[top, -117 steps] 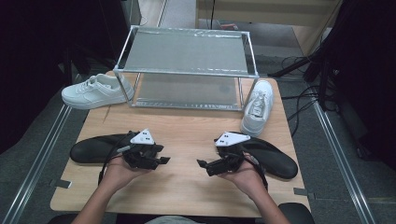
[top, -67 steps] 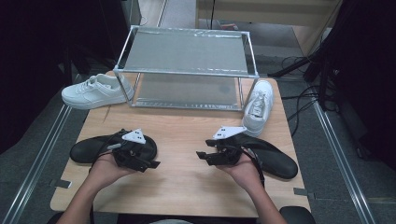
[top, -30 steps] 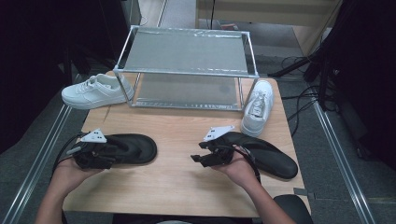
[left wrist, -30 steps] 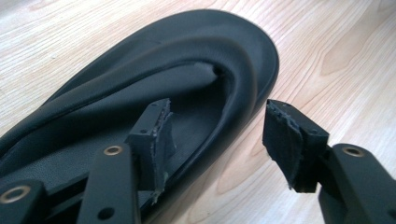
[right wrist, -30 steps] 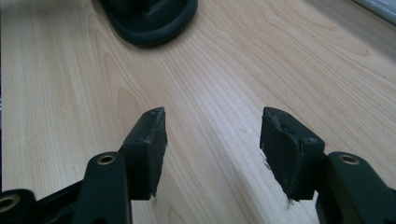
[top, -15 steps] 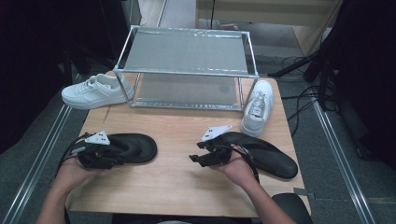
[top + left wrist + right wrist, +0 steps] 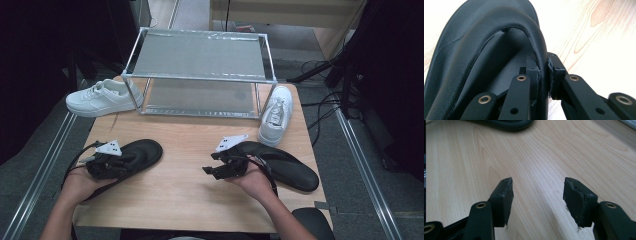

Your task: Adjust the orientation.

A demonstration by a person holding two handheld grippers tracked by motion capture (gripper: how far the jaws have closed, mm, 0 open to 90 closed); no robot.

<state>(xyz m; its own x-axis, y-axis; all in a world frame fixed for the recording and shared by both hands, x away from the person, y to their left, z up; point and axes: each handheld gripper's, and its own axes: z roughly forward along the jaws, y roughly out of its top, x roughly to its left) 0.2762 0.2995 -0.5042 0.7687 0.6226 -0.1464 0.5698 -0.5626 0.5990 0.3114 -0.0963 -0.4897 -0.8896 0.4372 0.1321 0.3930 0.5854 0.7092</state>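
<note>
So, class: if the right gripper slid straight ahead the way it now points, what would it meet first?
Bare wooden table lies ahead of the open right gripper; first in line, probably, is the black leather sandal at the far edge, though depth is unclear.

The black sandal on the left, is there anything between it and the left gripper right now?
No. The left gripper has just been closing and its pads now press on the strap of the black sandal from both sides, with nothing visible between pad and strap. The right gripper is open above bare table.
</note>
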